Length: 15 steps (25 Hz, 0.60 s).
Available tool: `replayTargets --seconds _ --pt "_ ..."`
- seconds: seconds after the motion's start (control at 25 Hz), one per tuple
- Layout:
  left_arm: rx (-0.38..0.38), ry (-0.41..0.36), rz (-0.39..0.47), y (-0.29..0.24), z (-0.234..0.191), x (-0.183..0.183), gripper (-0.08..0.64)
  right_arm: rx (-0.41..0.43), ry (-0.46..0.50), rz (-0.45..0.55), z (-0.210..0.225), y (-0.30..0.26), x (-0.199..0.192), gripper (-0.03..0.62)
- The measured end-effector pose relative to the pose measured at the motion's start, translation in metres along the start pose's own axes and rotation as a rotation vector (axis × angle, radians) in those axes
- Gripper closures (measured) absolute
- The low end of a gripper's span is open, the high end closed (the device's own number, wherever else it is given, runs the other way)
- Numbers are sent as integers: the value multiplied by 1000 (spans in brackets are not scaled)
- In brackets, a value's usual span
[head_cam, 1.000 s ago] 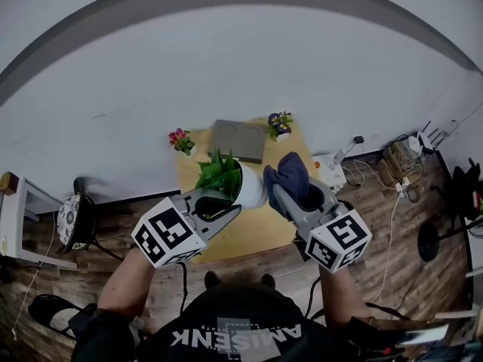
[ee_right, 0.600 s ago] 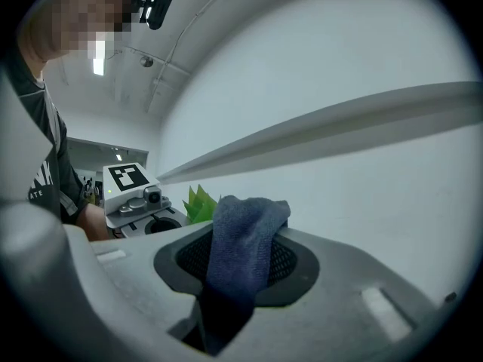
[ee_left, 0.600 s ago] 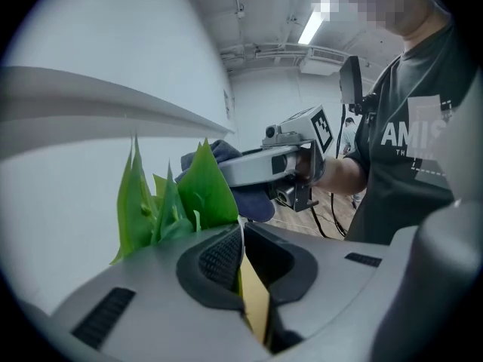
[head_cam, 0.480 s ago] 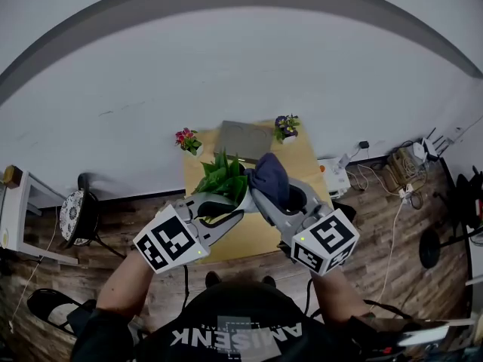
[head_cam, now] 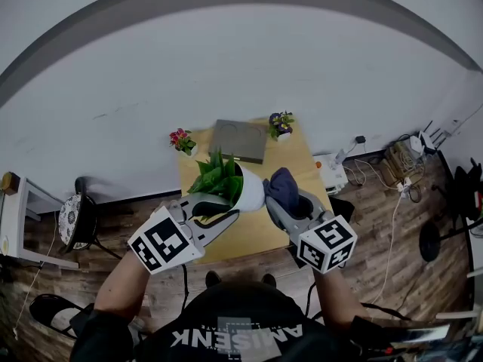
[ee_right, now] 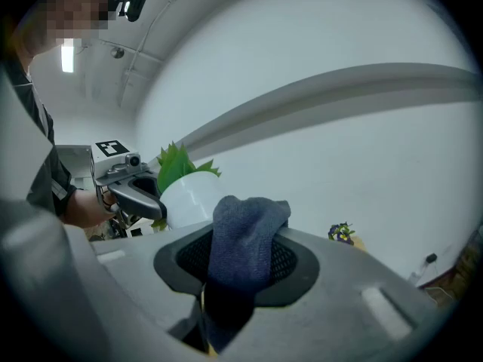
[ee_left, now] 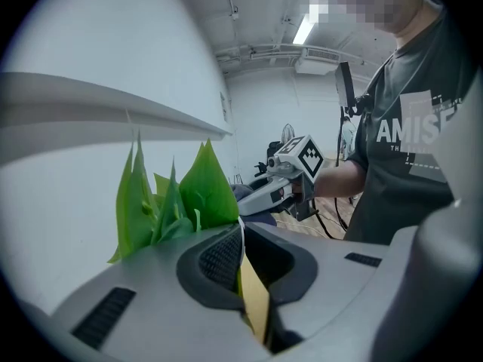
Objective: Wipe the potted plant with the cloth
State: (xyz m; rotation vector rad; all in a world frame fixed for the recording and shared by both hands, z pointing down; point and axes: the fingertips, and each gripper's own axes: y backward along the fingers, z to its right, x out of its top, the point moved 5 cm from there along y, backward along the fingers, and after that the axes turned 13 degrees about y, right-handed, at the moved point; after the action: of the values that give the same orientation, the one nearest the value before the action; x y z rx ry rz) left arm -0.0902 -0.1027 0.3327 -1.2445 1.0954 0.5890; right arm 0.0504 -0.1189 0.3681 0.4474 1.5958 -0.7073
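The left gripper (ee_left: 241, 247) is clamping its jaws on the thin white rim of the potted plant (head_cam: 240, 188), with green leaves standing just behind the pads. The right gripper (ee_right: 238, 266) is pinching a dark blue cloth (ee_right: 245, 228), which is bunching up above its jaws just beside the pot's right side. The plant is hanging tilted over the middle of the small yellow table (head_cam: 253, 236). A grey board (head_cam: 238, 139) is lying at the table's back edge, between a red-flowered pot (head_cam: 181, 140) at the back left corner and a purple-flowered pot (head_cam: 281, 125) at the back right.
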Motion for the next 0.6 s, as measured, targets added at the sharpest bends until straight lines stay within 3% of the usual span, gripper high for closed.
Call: replayTargets --seconds 0.12,0.24,0.6 --pt "-21 -25 -9 -1 2 -1 546 -23 -40 -46 9 6 -19 468" --pt "-66 -44 -29 -3 8 1 546 -18 -80 -28 18 16 -17 468" --pt "-108 -183 -94 -5 16 -7 546 81 -3 147 7 12 67 468"
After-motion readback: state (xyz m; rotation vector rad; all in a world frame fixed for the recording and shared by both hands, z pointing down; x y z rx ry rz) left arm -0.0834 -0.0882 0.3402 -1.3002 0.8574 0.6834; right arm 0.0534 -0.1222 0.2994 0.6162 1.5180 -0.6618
